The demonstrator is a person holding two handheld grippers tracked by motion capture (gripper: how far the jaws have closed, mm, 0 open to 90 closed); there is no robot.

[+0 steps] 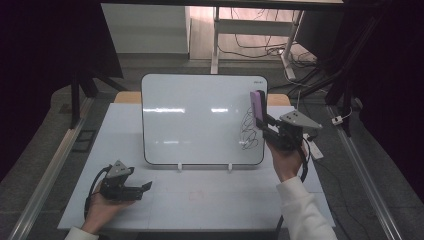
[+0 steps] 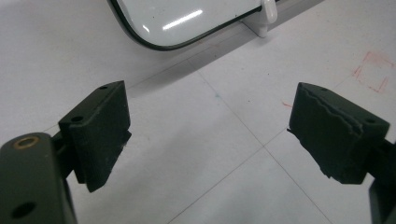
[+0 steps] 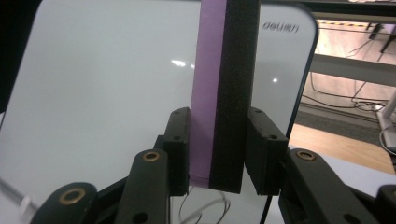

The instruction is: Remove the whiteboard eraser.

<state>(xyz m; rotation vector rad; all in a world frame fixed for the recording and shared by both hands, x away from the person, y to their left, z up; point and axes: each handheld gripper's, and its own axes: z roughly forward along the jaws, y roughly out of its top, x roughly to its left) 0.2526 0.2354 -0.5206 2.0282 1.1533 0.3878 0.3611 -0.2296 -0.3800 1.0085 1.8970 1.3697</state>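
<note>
The right gripper [image 1: 264,121] is clamping the eraser [image 1: 257,106] upright, just in front of the whiteboard [image 1: 200,120] near its scribble [image 1: 250,131]. The left gripper [image 1: 145,187] is resting on the table [image 1: 200,195], its jaws standing wide apart with nothing between them.

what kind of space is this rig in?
Probably a lab or workshop data-collection station: a white table boxed in by metal rails, a standing whiteboard with scribbles, and loose cables under a desk behind.
</note>
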